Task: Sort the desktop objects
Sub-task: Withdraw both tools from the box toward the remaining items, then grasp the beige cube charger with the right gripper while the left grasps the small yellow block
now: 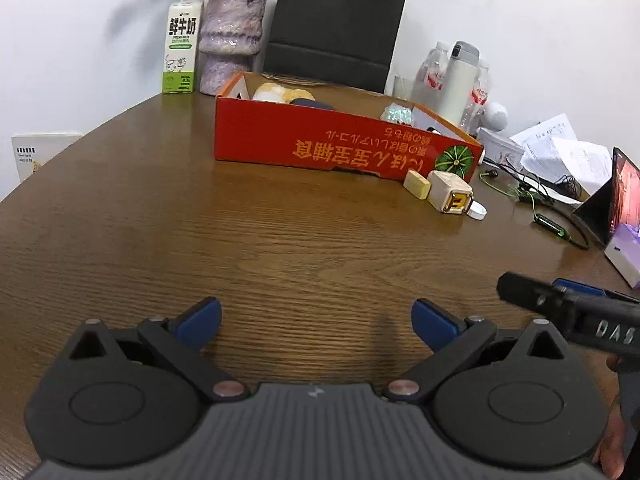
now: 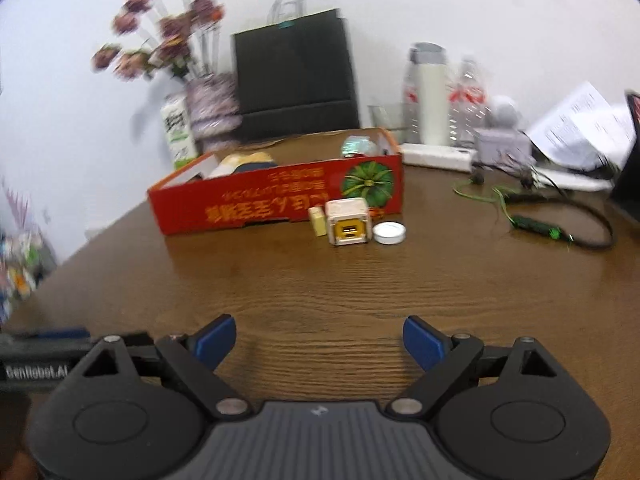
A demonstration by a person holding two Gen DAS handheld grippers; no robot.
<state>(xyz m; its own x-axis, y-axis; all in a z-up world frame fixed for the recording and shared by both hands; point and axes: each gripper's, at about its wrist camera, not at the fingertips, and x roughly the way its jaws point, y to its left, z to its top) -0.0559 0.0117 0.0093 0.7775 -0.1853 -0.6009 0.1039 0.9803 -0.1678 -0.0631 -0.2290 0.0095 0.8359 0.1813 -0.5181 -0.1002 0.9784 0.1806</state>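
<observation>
You're sitting between grabs right now, I reckon: left gripper (image 1: 316,316) and right gripper (image 2: 318,338) both hanging spread wide over bare table (image 1: 240,240), pinching nothing. Three loose bits waiting just in front of red box (image 2: 248,204): yellow eraser-looking block (image 2: 318,220), cream cube (image 2: 348,222) touching it, white round cap (image 2: 389,233) just beside cube. Next move probably calling for right gripper reaching forward, jaws straddling one piece. Box already holding plush-looking thing (image 1: 276,92), dark item, shiny crinkly packet (image 1: 398,114); rest hidden.
</observation>
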